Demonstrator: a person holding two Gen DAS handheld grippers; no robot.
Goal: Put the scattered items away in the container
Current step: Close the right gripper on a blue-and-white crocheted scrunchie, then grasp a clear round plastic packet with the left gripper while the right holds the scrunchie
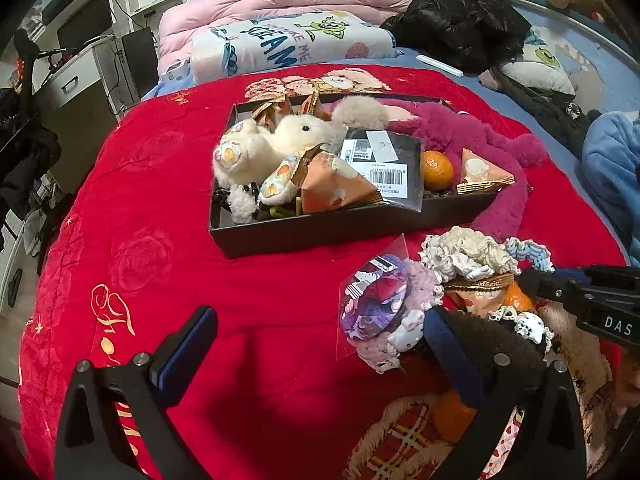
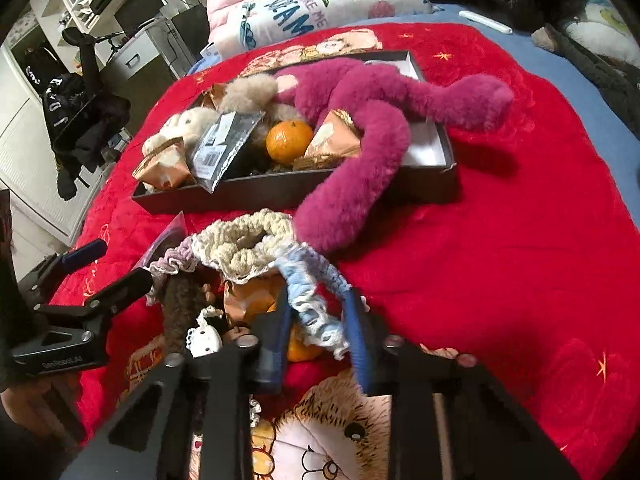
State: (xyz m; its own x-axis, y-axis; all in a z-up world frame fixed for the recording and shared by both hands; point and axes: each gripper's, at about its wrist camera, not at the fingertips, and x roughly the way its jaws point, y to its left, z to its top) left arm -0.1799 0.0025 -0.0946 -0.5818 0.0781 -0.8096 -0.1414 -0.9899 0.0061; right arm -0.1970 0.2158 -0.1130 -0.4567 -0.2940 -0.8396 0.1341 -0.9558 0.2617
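Two handheld grippers work over a red quilt (image 1: 168,208) on a bed. Left gripper (image 1: 316,344): jaws spread wide, holding nothing, one blue-padded finger over bare quilt and the other against the edge of the loose pile. Right gripper (image 2: 320,332): blue-padded fingers set to either side of a pale blue crocheted scrunchie (image 2: 316,300) with a gap between them; whether they pinch it cannot be told. The scrunchie lies on a heap of unsorted items near both grippers, comprising a cream crocheted scrunchie (image 2: 240,248), a mauve scrunchie (image 1: 416,284), a round printed badge in a clear sleeve (image 1: 374,300), a peach wrapped packet (image 2: 250,296), a mandarin (image 2: 300,348) partly hidden beneath, and a small white cat charm (image 2: 204,340). Beyond the heap stands the dark shallow box (image 1: 320,228), the container, already holding a cream plush rabbit (image 1: 280,140), a black barcoded package (image 1: 384,160), a second mandarin (image 1: 438,170) and triangular peach packets (image 1: 482,170). A magenta plush toy (image 2: 360,140) drapes over the box's near rim, one limb reaching the quilt just beside the heap.
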